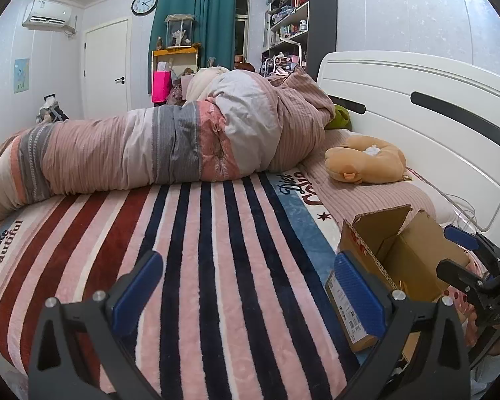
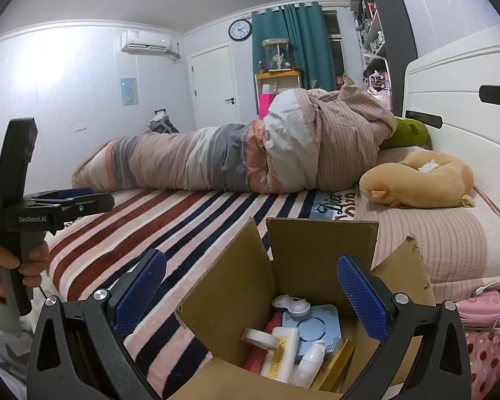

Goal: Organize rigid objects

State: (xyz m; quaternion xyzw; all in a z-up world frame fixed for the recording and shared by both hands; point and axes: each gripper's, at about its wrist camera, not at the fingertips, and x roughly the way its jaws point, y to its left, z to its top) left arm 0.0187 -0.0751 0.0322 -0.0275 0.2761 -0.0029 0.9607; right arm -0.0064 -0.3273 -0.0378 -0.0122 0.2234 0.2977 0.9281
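Observation:
An open cardboard box (image 2: 303,260) stands on the striped blanket (image 2: 183,233) at the bed's near right. Inside lie several rigid items: a roll of tape (image 2: 259,338), a white bottle (image 2: 308,363), a cream tube (image 2: 281,353), a light blue square device (image 2: 316,326) and a white curved piece (image 2: 291,303). My right gripper (image 2: 250,296) is open and empty, just above the box. My left gripper (image 1: 246,286) is open and empty over the blanket, left of the box (image 1: 393,266). It also shows in the right wrist view (image 2: 76,200), and the right gripper's fingers (image 1: 463,236) show at the left wrist view's right edge.
A rolled quilt (image 1: 170,146) lies across the bed's far side. A tan plush toy (image 2: 419,183) and a green plush (image 2: 406,131) lie by the white headboard (image 2: 463,106). A pink device with white cables (image 2: 483,306) sits at the right edge.

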